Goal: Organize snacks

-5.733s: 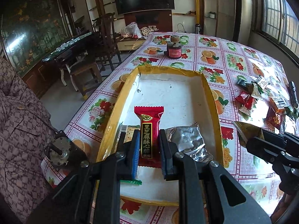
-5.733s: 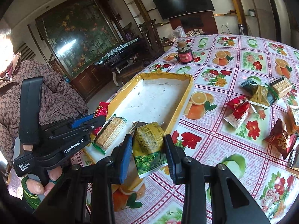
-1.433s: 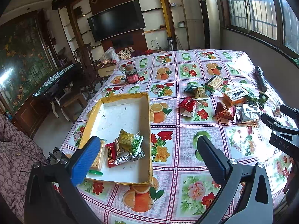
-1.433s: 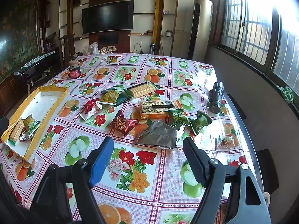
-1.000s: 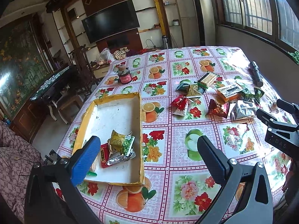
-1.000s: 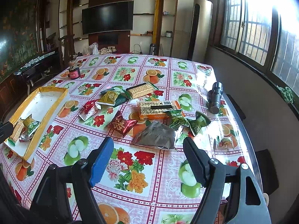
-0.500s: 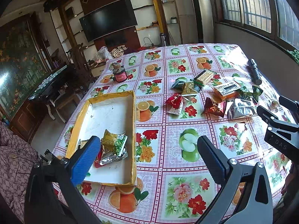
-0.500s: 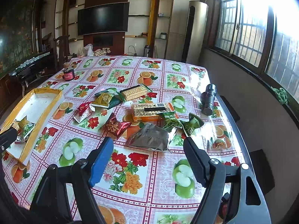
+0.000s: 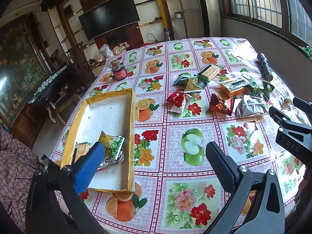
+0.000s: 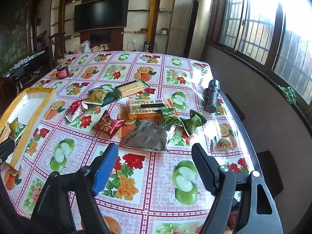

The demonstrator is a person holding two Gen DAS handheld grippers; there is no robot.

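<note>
Partway through: a few wrapped snacks (image 9: 109,148) lie in the near end of the yellow-rimmed white cardboard tray (image 9: 131,117). Roughly 10 foil and plastic packets (image 10: 145,136) remain loose on the fruit-print tablecloth (image 10: 136,175). Left gripper (image 9: 154,159) and right gripper (image 10: 154,161) both hover spread wide, grasping nothing.

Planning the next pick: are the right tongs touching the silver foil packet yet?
Apart. In the right wrist view the right tongs stand wide open, with bare tablecloth showing between both fingertips and the silver foil packet.

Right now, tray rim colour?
Yellow-gold rim on the tray, white inside. Clearest in the left wrist view.
</note>
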